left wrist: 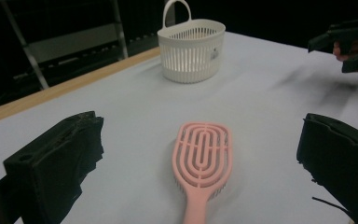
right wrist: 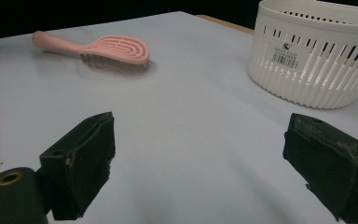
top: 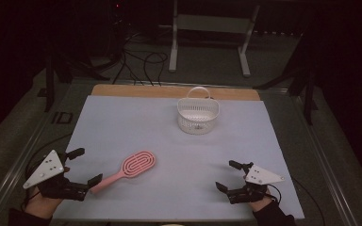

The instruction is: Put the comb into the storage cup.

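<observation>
Two grippers, left gripper (top: 81, 165) and right gripper (top: 228, 175), wait with fingers spread, grasping nothing. Just ahead of the left, the pink hairbrush (top: 131, 167) lies untouched on the desk (top: 122, 117); farther back, the white basket (top: 198, 114) seems empty, so everything remains.

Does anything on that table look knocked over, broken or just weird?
Nothing stands out. The pink hairbrush lies flat, bristles down, on the pale sheet; the white basket stands upright farther back.
</observation>
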A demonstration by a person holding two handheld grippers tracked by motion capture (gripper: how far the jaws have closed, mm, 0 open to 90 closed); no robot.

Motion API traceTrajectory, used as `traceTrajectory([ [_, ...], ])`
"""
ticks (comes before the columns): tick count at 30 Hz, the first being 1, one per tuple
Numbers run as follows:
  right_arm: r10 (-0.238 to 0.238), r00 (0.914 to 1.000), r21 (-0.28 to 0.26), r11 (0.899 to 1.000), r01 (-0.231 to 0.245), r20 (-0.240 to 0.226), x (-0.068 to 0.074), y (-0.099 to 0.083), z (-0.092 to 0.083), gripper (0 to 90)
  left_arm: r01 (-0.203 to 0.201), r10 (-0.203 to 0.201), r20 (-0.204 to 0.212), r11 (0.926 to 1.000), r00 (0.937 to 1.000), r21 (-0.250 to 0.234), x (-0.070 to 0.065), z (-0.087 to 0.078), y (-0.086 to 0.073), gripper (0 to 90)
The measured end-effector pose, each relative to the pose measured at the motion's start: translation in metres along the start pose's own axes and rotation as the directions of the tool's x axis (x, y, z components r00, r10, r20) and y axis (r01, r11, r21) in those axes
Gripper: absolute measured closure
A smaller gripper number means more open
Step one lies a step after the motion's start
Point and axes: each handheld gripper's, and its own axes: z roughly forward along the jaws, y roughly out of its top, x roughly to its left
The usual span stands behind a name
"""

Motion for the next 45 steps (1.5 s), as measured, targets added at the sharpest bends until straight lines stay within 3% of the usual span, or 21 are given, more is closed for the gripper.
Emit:
traceTrajectory([
  [7,0.002,1.0,0.0,1.0,-0.002,-0.001,0.0,0.0,0.0,9.0,-0.029,0.028,0.011,0.9973,0.9995,0.067,0.0,0.006,0.007,0.0],
  [14,0.007,1.0,0.004,1.0,-0.007,-0.002,0.0,0.0,0.001,8.9,-0.012,0.008,0.036,0.9926,0.9993,0.121,0.001,0.012,0.013,0.0],
  [19,0.007,1.0,0.002,1.0,-0.007,-0.003,0.0,0.0,0.001,9.0,-0.021,0.012,0.05,0.9816,0.9987,0.19,0.0,0.018,0.016,0.0],
  [24,0.005,1.0,0.003,1.0,-0.005,-0.003,0.001,0.0,0.001,9.0,-0.036,0.024,0.054,0.9731,0.9983,0.228,-0.001,0.024,0.017,0.0],
  [28,0.007,1.0,0.003,1.0,-0.007,-0.004,0.001,0.0,0.001,8.9,-0.055,0.039,0.064,0.961,0.9972,0.271,-0.002,0.029,0.017,0.0],
  [34,0.008,0.9999,-0.004,1.0,-0.008,-0.006,0.001,0.001,0.001,9.0,-0.084,0.055,0.093,0.9338,0.9941,0.348,-0.002,0.038,0.016,0.0],
  [38,0.008,0.9999,-0.002,1.0,-0.008,-0.01,0.001,0.001,0.001,9.0,-0.109,0.067,0.113,0.9031,0.9913,0.415,-0.005,0.046,0.017,0.0],
  [45,0.006,0.9999,-0.002,1.0,-0.006,-0.01,0.001,0.001,0.001,9.0,-0.118,0.07,0.115,0.8583,0.9909,0.499,-0.005,0.06,0.016,0.0],
])
